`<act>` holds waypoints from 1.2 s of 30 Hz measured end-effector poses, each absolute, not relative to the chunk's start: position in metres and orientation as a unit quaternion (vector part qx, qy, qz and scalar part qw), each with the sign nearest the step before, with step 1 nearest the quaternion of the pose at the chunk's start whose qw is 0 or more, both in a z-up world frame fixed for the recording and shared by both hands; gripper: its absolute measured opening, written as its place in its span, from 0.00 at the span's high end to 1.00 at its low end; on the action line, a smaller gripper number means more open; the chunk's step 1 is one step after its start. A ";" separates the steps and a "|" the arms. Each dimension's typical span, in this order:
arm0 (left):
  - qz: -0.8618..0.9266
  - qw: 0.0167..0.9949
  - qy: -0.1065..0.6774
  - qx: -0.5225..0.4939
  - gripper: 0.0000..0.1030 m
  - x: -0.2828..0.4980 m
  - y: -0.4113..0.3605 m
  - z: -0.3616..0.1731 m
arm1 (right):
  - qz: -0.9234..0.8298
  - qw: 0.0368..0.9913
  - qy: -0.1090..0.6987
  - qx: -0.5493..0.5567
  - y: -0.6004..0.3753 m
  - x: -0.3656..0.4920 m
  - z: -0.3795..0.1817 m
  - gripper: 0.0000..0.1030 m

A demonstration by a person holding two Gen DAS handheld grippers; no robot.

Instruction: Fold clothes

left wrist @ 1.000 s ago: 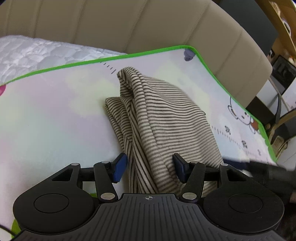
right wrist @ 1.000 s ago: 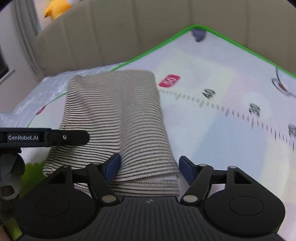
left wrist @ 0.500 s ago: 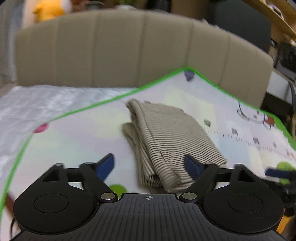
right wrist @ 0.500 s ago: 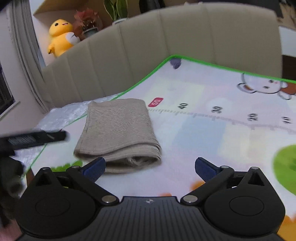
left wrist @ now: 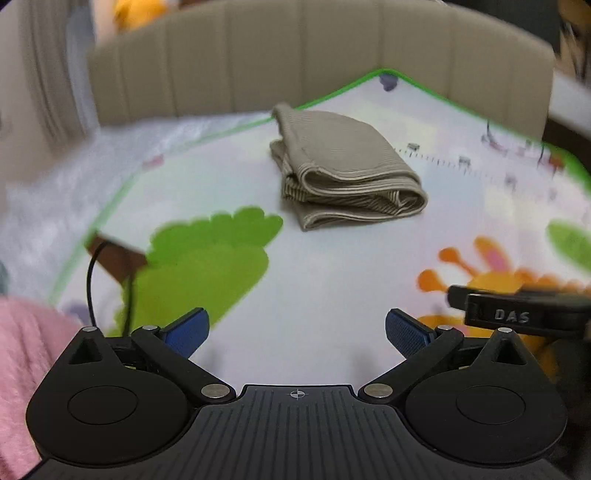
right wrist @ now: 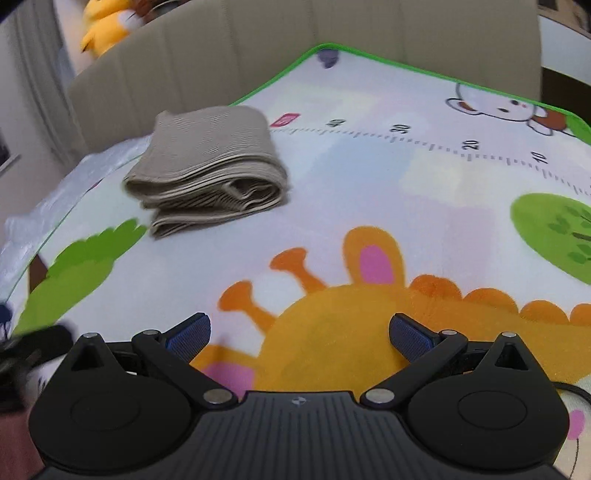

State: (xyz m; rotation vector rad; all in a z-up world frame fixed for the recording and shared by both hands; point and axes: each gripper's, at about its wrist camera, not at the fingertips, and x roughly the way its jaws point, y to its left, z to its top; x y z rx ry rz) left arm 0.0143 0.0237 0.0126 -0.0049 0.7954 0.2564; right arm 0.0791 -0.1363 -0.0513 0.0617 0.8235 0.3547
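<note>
A folded striped garment (left wrist: 347,173) is seen lying on a play mat (left wrist: 332,280), near the mat's far corner and close to its green-edged left border. It is folded into a compact stack, with the layered open edges turned toward the cameras and the smooth top sloping away toward the padded beige headboard (left wrist: 314,55).

The left gripper (left wrist: 295,332) is held above the mat, well apart from the garment, with nothing between its blue pads (left wrist: 186,332). Its jaws are spread wide and have just been opening. A green tree print is seen below its left finger, and a thin black cable (left wrist: 90,280) is looped at the left. A pink cloth (left wrist: 22,369) is visible at the lower left edge. At the right edge a black bar lettered "DAS" (left wrist: 517,315) is seen, blurred.

The right gripper (right wrist: 299,334) is likewise held over the mat, above an orange cartoon animal print, well apart from the garment, which is seen up and to its left. Its jaws are also spread wide, with nothing between them. A printed ruler scale (right wrist: 443,146) is seen running across the mat to the right of the garment, and a yellow plush toy (right wrist: 103,26) is seen behind the headboard.
</note>
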 end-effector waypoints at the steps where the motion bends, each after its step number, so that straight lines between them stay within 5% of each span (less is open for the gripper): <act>1: 0.131 0.912 0.388 0.006 0.00 0.017 0.021 0.011 | 0.170 0.901 0.399 0.022 -0.136 0.077 -0.050 0.00; 36: 0.175 0.888 0.425 0.013 0.00 0.029 0.024 0.000 | 0.138 0.894 0.425 -0.044 -0.122 0.080 -0.065 0.00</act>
